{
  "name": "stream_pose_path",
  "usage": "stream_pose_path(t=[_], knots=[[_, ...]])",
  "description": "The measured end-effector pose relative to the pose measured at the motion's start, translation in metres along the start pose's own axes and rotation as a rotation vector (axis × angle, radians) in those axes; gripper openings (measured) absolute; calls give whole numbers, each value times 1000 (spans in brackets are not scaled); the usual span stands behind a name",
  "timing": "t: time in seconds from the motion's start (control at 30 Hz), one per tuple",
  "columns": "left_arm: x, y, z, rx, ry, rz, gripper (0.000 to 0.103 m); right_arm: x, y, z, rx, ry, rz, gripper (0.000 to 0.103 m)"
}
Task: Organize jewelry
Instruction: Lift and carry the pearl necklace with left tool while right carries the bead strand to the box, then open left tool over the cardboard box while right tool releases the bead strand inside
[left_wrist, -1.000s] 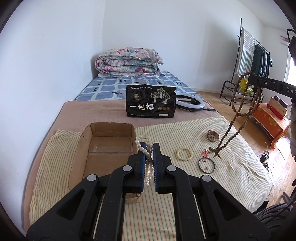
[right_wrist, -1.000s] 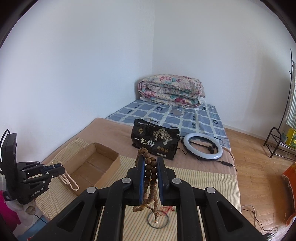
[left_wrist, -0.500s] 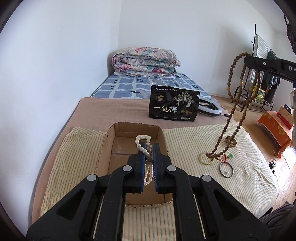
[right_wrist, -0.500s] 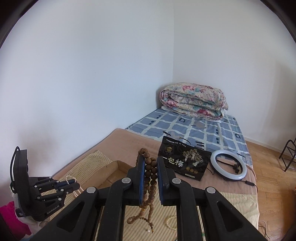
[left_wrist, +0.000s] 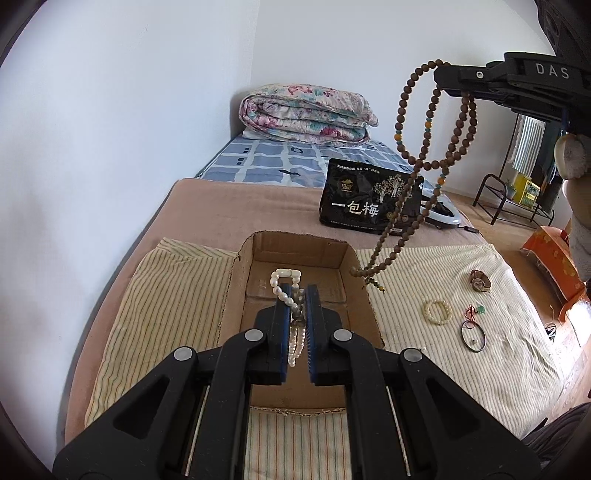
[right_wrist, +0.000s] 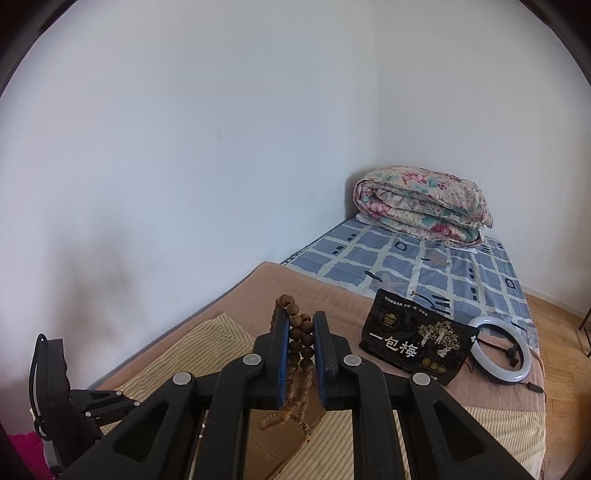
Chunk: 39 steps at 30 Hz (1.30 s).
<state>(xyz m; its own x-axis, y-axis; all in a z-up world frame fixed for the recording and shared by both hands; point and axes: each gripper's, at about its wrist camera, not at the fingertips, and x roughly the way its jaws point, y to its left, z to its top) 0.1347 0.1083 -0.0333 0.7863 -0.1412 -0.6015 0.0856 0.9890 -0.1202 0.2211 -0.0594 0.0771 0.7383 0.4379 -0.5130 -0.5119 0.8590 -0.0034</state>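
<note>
My left gripper (left_wrist: 298, 291) is shut on a white pearl necklace (left_wrist: 282, 282), which dangles over the open cardboard box (left_wrist: 242, 273) on the striped cloth. High at the right of the left wrist view, my right gripper (left_wrist: 448, 79) is shut on a long brown bead necklace (left_wrist: 404, 144). Its lower end hangs just at the box's right wall. The right wrist view shows the same brown beads (right_wrist: 297, 339) pinched in the right gripper (right_wrist: 301, 321), with the left gripper's body (right_wrist: 85, 406) low at the left.
On the cloth right of the box lie a watch (left_wrist: 479, 280), a white bead bracelet (left_wrist: 437, 312), a red-string charm (left_wrist: 474, 310) and a dark bangle (left_wrist: 473, 335). A black snack bag (left_wrist: 369, 201), a ring light (right_wrist: 500, 350) and a folded quilt (left_wrist: 306, 118) lie farther back.
Both grippers have moved left toward the box. The pearls now hang over its inside, and the brown bead necklace swung from above the loose jewelry to the box's right wall.
</note>
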Motion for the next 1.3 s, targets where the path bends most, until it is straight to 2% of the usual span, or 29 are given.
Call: stream_pose_path(t=[0.3, 0.57, 0.83, 1.3], knots=[[16, 16, -7, -22, 31, 10, 5, 43, 13, -7, -19, 50, 12, 10], [33, 21, -16, -35, 61, 8, 5, 88, 5, -31, -24, 137, -7, 10], [50, 19, -24, -41, 97, -4, 5, 127, -14, -56, 32, 227, -2, 10], [73, 14, -32, -42, 155, -16, 5, 161, -22, -96, 86, 334, 55, 11]])
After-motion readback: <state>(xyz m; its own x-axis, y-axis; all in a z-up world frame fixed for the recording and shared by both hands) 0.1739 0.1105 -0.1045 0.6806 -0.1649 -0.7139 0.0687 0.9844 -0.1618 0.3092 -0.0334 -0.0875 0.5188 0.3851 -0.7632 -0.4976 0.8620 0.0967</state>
